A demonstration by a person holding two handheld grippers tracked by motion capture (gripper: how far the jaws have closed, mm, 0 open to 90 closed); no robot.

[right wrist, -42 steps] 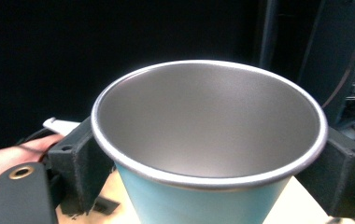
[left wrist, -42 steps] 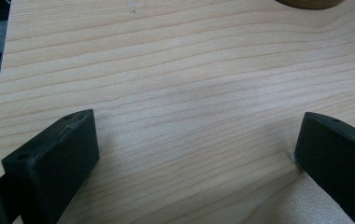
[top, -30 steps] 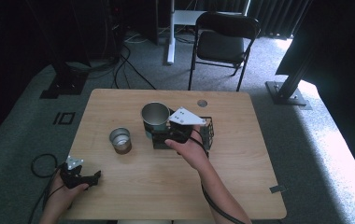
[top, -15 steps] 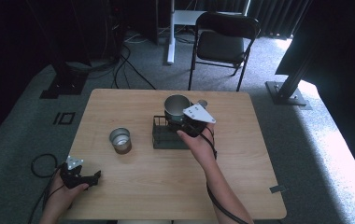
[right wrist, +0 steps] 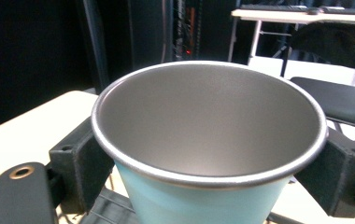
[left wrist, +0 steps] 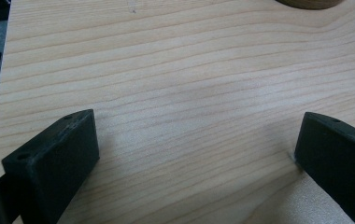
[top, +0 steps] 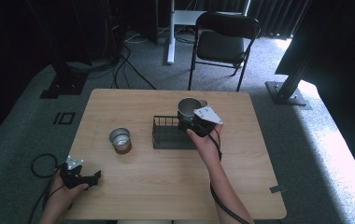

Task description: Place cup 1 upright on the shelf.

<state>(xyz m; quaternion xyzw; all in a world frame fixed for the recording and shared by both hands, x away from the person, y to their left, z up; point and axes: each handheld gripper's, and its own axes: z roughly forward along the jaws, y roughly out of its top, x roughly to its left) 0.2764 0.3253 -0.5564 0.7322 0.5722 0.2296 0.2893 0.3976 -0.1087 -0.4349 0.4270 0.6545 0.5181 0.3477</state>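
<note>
Right gripper is clamping the light-blue metal cup, jaws pressing on both sides just under the rim, and is holding it upright above the far right end of the black wire rack. The rack is sitting mid-tabletop. A second, smaller metal cup is standing left of the rack, apart from it. Left gripper is resting at the near left tabletop corner, jaws spread apart, gripping nothing.
</note>
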